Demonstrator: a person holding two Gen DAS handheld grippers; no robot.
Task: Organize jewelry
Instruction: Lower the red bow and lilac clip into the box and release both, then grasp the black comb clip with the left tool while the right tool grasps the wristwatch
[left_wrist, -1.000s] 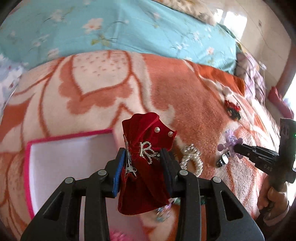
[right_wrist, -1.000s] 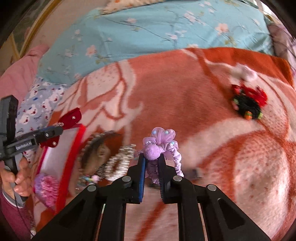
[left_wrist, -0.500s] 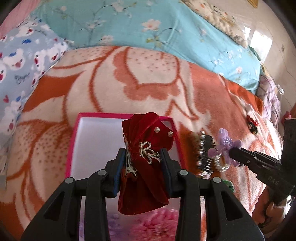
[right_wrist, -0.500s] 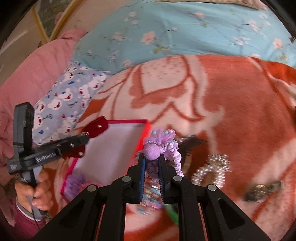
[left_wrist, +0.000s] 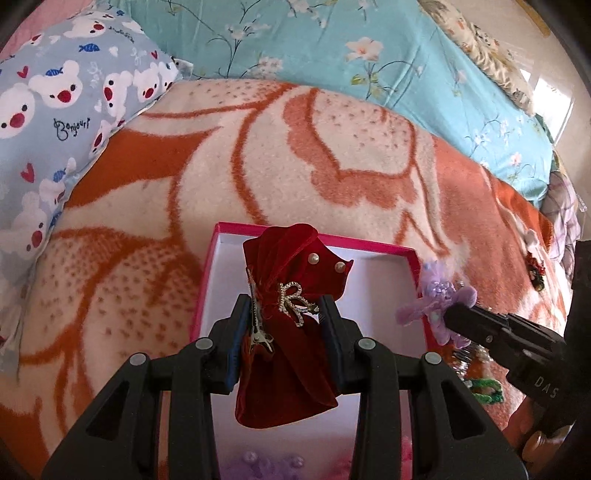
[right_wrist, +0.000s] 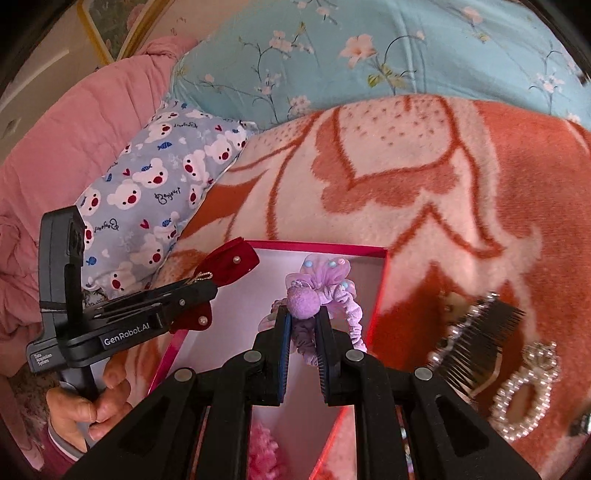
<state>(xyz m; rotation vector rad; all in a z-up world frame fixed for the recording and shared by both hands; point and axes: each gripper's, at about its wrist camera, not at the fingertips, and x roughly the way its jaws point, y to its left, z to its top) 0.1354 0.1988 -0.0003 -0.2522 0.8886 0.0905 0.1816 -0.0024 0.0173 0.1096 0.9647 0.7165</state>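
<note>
Left wrist view: both tongs have swung from the blanket (left_wrist: 258, 166) to over the pink box (left_wrist: 369, 273), left tongs (left_wrist: 284, 325) clamped on the red velvet bow (left_wrist: 291, 295), right tongs (right_wrist: 303, 325) clamped on the purple scrunchie (right_wrist: 325, 291); dropping them in comes next

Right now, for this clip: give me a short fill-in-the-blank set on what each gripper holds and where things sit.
1. The left gripper is shut on a velvet hair bow whose colour is ____.
2. The right gripper is shut on a scrunchie whose colour is ____.
3. Both items hang above the white inside of a box whose rim is ____.
4. The black hair comb and the pearl clip lie on the ____, outside the box.

Missing words: red; purple; pink; blanket
</note>
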